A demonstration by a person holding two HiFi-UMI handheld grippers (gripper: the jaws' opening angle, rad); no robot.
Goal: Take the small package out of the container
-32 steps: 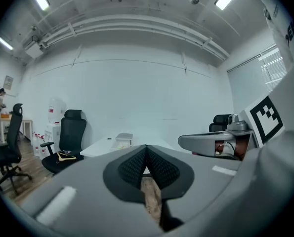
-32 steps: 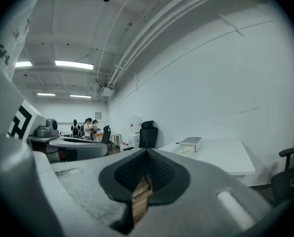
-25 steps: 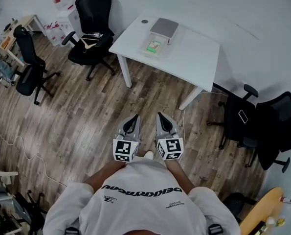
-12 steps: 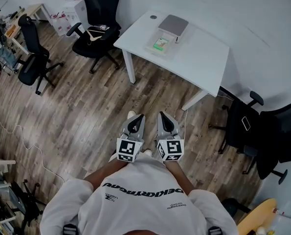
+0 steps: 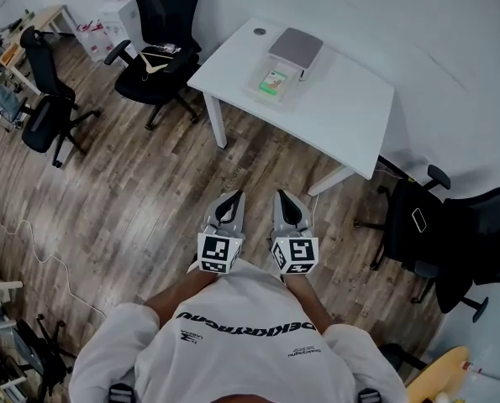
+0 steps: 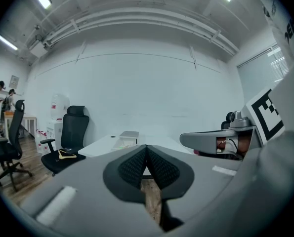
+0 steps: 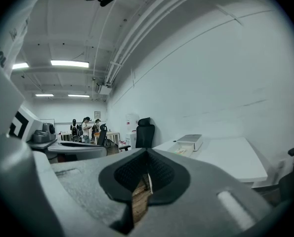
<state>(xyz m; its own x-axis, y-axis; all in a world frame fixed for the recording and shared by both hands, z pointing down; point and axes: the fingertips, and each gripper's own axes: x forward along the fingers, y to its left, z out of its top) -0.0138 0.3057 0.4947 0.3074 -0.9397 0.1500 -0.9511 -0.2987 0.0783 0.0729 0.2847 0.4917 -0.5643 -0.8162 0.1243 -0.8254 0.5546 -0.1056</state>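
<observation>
A clear container (image 5: 272, 83) stands on the white table (image 5: 342, 107) at the far side of the room, with a small green package (image 5: 274, 79) inside it. A grey box (image 5: 296, 47) sits just behind it. Both grippers are held close to my body, well short of the table. My left gripper (image 5: 234, 197) is shut with nothing between its pads (image 6: 147, 148). Beside it, my right gripper (image 5: 281, 196) is also shut and empty (image 7: 147, 153). The grey box (image 7: 190, 140) and the container (image 7: 179, 150) show small in the right gripper view.
Black office chairs stand left of the table (image 5: 161, 49) and further left (image 5: 39, 99). More chairs (image 5: 434, 217) are at the right. A cable (image 5: 39, 250) trails over the wooden floor. People (image 7: 86, 126) stand at the far end of the room.
The head view has swung slightly, so the table sits a little higher and further right in the picture. Both grippers stay side by side and shut.
</observation>
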